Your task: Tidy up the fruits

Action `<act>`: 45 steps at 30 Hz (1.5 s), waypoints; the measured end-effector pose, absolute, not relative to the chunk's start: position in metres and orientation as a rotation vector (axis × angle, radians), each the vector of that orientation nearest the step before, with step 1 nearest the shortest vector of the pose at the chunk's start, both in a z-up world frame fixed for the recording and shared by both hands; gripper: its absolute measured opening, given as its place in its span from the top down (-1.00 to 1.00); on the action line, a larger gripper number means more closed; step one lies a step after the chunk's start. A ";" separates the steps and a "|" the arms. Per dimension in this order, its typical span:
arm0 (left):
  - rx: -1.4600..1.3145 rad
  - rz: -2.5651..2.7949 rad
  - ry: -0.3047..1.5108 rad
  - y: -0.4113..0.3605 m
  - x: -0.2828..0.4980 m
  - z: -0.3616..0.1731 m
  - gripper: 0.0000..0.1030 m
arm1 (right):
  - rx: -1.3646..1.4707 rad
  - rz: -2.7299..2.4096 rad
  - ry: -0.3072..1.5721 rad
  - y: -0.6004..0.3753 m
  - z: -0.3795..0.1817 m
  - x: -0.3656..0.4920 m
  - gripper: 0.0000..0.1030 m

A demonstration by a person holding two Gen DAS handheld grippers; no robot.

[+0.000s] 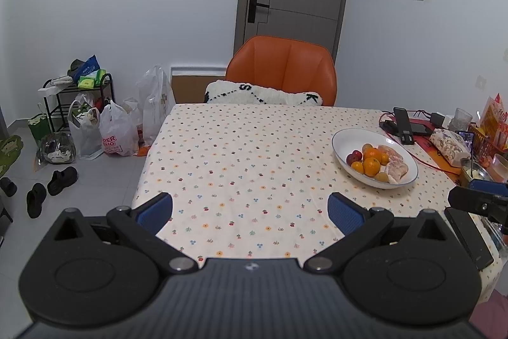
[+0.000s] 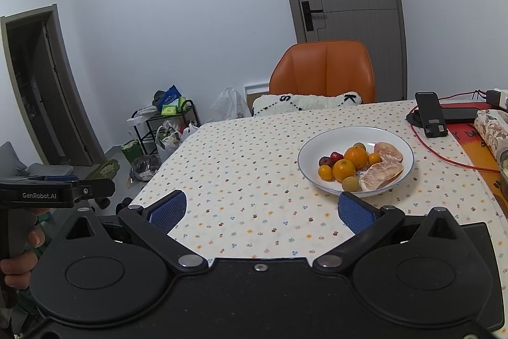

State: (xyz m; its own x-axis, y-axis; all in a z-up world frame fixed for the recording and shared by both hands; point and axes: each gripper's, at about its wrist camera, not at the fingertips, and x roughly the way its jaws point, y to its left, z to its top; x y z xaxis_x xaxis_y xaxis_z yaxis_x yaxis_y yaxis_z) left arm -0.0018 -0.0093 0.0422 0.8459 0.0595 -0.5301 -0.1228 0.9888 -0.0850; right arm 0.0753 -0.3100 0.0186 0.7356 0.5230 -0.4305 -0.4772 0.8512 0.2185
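- Left claw [image 1: 250, 208]: jaws wide apart, nothing between them, hovering over bare cloth at lower centre of the left view.
- Right claw [image 2: 263, 210]: also spread wide and empty, low centre of the right view; its right pad [image 2: 355, 216] sits just below the bowl rim in frame.
- Bowl [image 2: 308, 154]: white, blue rim, on the desk [image 1: 238, 154], right of centre in both views.
- Fruit all inside the bowl: oranges [image 2: 355, 157], two peeled pomelo pieces [image 2: 381, 174], small red fruits [image 2: 330, 159], a greenish one [image 2: 350, 183].
- Orange chair [image 1: 282, 69] behind the desk, upper centre.
- Phone stand [image 2: 430, 116] and red cable [image 2: 444, 159] at right.
- Hand [image 2: 22, 262] on the left claw's handle at lower left of the right view.
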 end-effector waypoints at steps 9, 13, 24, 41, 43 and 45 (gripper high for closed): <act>-0.118 0.095 0.560 -0.009 -0.001 0.041 -1.00 | 0.094 0.551 0.503 -0.310 0.018 0.075 -1.00; -0.118 0.096 0.561 -0.009 -0.001 0.040 -1.00 | 0.094 0.551 0.504 -0.310 0.018 0.075 -1.00; -0.122 0.098 0.565 -0.008 -0.001 0.038 -1.00 | 0.094 0.551 0.508 -0.309 0.017 0.075 -1.00; -0.127 0.096 0.571 -0.007 0.000 0.036 -1.00 | 0.094 0.550 0.516 -0.308 0.014 0.075 -1.00; -0.131 0.092 0.574 -0.007 0.000 0.035 -1.00 | 0.093 0.546 0.517 -0.308 0.014 0.075 -1.00; -0.130 0.091 0.577 -0.007 0.000 0.035 -1.00 | 0.094 0.545 0.514 -0.309 0.015 0.075 -1.00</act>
State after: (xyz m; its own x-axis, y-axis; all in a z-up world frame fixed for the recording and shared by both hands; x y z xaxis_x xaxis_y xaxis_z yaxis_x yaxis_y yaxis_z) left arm 0.0005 -0.0071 0.0350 0.8342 0.0497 -0.5491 -0.1224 0.9878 -0.0966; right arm 0.0755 -0.3085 0.0151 0.7324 0.5178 -0.4420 -0.4717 0.8541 0.2191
